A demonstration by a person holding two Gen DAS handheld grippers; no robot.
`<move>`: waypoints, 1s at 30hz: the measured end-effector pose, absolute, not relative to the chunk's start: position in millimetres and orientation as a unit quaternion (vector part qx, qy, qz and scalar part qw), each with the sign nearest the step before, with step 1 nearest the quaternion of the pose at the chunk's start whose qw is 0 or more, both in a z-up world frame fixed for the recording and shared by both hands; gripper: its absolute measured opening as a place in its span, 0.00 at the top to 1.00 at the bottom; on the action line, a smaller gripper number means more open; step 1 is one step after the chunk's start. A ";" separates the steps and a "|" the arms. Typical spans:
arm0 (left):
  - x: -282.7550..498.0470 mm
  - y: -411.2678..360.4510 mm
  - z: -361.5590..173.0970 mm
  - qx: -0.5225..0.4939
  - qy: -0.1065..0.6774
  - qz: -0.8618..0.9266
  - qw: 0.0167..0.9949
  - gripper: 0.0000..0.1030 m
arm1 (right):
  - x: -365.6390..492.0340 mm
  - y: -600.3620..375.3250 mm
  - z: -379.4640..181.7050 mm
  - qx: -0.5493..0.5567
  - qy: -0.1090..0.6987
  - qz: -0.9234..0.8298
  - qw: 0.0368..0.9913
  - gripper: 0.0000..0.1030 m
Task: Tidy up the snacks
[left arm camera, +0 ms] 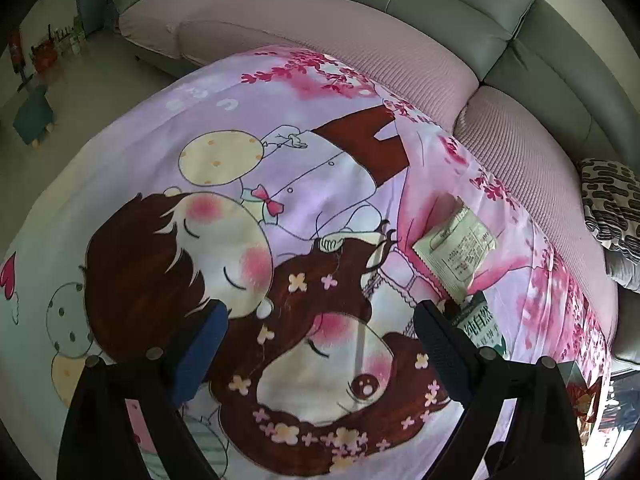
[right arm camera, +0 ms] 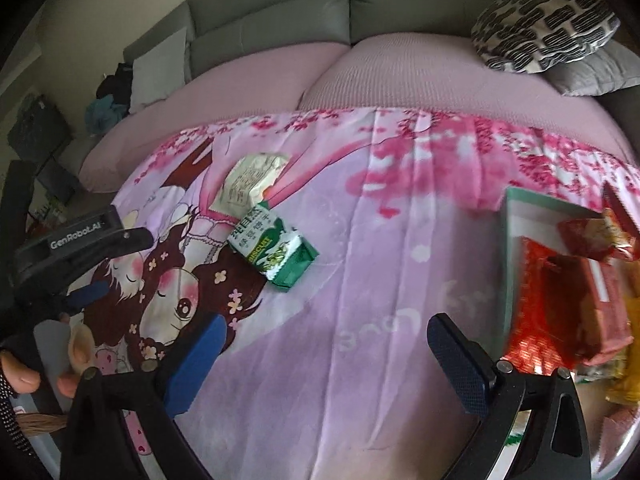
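Two snack packs lie on the cartoon-print cloth (right arm camera: 360, 240): a green biscuit pack (right arm camera: 276, 250) and, just beyond it, a pale packet (right arm camera: 250, 184) with its printed back up. In the left wrist view the pale packet (left arm camera: 456, 248) lies ahead to the right, and the green pack (left arm camera: 480, 324) peeks out behind the right finger. My left gripper (left arm camera: 320, 344) hangs open over the cloth, holding nothing. My right gripper (right arm camera: 328, 360) is open too, over bare cloth, with the green pack ahead to its left. The left gripper (right arm camera: 116, 266) shows at that view's left edge.
A teal-rimmed box (right arm camera: 510, 240) at the right holds red snack packets (right arm camera: 560, 308), with more wrappers in front of it. A sofa with a pink cover (right arm camera: 400, 72) curves behind the cloth. A black-and-white cushion (right arm camera: 544, 28) lies on it. A hand (right arm camera: 24, 376) shows lower left.
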State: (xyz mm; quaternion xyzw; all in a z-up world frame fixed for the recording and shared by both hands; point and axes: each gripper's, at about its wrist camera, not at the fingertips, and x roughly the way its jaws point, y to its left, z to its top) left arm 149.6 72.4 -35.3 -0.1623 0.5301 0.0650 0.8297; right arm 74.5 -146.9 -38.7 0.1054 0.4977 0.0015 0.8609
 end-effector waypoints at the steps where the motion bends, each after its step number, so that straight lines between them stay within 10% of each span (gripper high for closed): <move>1: 151.4 72.5 -35.8 -0.159 0.530 0.063 0.831 0.09 | 78.2 -144.1 -40.4 0.099 0.501 0.002 0.860 0.03; 30: 172.5 75.2 -61.0 -0.121 0.549 0.072 0.823 0.09 | 180.2 -92.2 -80.7 -0.073 0.583 0.061 0.807 0.23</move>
